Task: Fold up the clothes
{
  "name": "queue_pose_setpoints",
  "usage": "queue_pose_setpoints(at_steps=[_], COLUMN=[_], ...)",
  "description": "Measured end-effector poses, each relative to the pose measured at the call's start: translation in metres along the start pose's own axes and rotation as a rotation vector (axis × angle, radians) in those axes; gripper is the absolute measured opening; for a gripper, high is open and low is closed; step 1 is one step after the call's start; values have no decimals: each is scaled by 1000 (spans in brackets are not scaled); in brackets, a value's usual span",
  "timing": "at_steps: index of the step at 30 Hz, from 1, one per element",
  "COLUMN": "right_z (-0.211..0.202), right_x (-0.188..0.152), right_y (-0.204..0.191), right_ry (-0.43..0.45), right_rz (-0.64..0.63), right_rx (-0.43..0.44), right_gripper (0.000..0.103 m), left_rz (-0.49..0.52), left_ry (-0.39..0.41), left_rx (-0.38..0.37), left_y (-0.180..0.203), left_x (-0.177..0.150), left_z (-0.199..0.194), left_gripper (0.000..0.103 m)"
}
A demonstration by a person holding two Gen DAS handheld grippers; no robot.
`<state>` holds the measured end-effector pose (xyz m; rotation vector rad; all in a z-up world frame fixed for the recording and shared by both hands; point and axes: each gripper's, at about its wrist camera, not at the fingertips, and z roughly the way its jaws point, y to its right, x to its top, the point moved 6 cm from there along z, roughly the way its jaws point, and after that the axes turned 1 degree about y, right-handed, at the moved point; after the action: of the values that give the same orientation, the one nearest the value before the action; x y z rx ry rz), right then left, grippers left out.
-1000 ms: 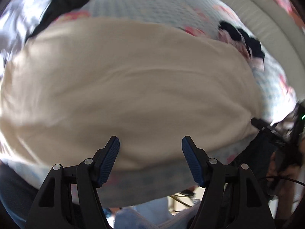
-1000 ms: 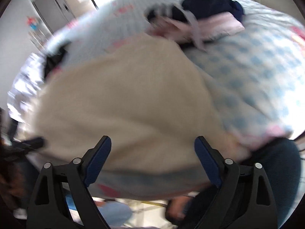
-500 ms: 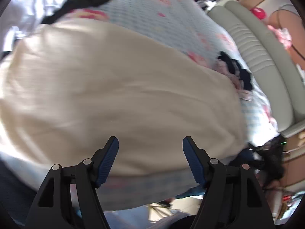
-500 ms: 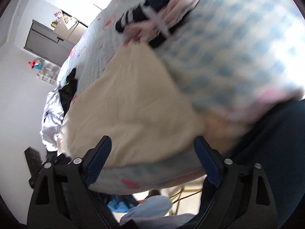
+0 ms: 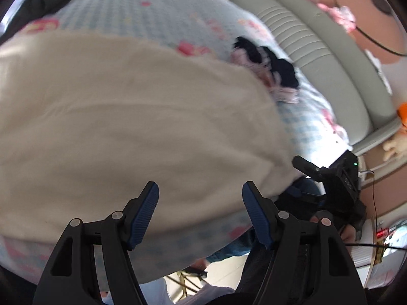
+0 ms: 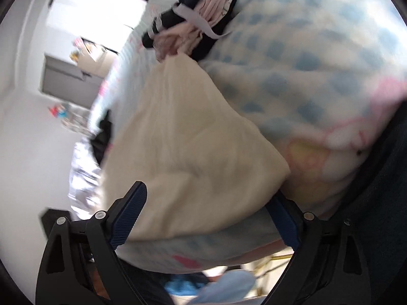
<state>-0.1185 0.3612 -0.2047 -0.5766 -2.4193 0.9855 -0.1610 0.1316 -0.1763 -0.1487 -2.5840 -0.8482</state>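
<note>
Left gripper [image 5: 200, 213]: jaws apart, nothing between, hovering over the near edge of the cloth [image 5: 122, 127].
Right gripper [image 6: 207, 218]: jaws spread wide; the cloth's near corner lies between them, pads not seen pressing.
Cloth: cream, soft, matte, lightly creased, roughly rectangular; lies flat on the bed [image 5: 157, 10]. In the right view its long axis runs 6 to 12 o'clock.
Bed cover: blue-white check with pink prints.
Clothes pile [image 6: 193, 17] at 12 o'clock: dark and pink, crumpled, touching the cloth's far corner.
Grey ribbed headboard [image 5: 318, 50] beyond, at 2 o'clock.
</note>
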Motion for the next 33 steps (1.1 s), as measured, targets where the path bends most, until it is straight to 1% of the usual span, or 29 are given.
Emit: queue_pose_setpoints(at_steps=[1, 2, 3, 5, 6, 7, 8, 10, 11, 13, 14, 16, 17, 20, 21, 22, 24, 25, 26, 27, 28, 29, 30, 31, 33], right_z=[-1, -3, -7, -4, -2, -2, -5, -15, -15, -14, -13, -8, -2, 18, 23, 28, 34, 35, 35, 33, 30, 25, 18, 11, -6], right_x=[1, 0, -3, -4, -2, 0, 3, 7, 8, 4, 1, -6, -7, -18, -23, -28, -40, -43, -45, -44, -43, -41, -37, -34, -22], right_y=[-1, -3, -7, -10, -14, -20, -28, -48, -59, -75, -78, -79, -80, -91, -92, -91, -87, -85, -83, -81, -77, -73, -68, -63, -49], right_ry=[7, 9, 9, 6, 13, 25, 40, 78, 93, 99, 83, 43, 28, -28, -51, -73, -108, -116, -118, -120, -123, -126, -126, -121, -81], right_rz=[4, -3, -12, -55, -92, -127, -162, -234, -280, -356, -343, -284, -277, -315, -329, -341, -366, -374, -372, -361, -345, -327, -312, -304, -290], right_rx=[32, 46, 39, -7, -32, -49, -51, -11, -1, 14, 44, 125, 139, 152, 154, 153, 142, 136, 135, 136, 139, 138, 130, 116, 67], right_gripper=[90, 88, 83, 77, 65, 57, 50, 42, 42, 41, 41, 41, 41, 43, 44, 48, 52, 53, 53, 55, 57, 59, 60, 60, 60], left_rz=[13, 27, 39, 39, 30, 22, 16, 21, 31, 63, 79, 95, 103, 128, 146, 163, 199, 222, 247, 275, 298, 313, 308, 302, 269], left_ry=[-3, -7, -12, -38, -53, -67, -75, -78, -74, -45, -32, -36, -37, -45, -66, -88, -141, -172, -200, -221, -226, -229, -230, -229, -217], left_rx=[-4, -8, -11, -5, -6, -9, -18, -39, -44, -21, -14, -42, -56, -99, -115, -129, -125, -101, -69, -19, 24, 50, 63, 72, 57], left_y=[-1, -1, -2, -8, -11, -14, -13, -6, -2, 6, 10, 24, 31, 51, 58, 64, 74, 76, 78, 79, 78, 77, 75, 73, 69], left_x=[3, 6, 8, 4, 1, -1, -2, 2, 6, 19, 25, 35, 39, 53, 54, 56, 56, 55, 54, 51, 49, 47, 46, 45, 45], left_z=[-3, -7, -10, -12, -11, -11, -10, -10, -10, -15, -16, -12, -10, -3, 4, 11, 29, 40, 50, 61, 68, 73, 75, 77, 74], left_gripper=[69, 69, 69, 69, 69, 69, 69, 70, 70, 71, 71, 71, 71, 71, 72, 72, 72, 72, 69, 65, 43, 30, 30, 27, 26])
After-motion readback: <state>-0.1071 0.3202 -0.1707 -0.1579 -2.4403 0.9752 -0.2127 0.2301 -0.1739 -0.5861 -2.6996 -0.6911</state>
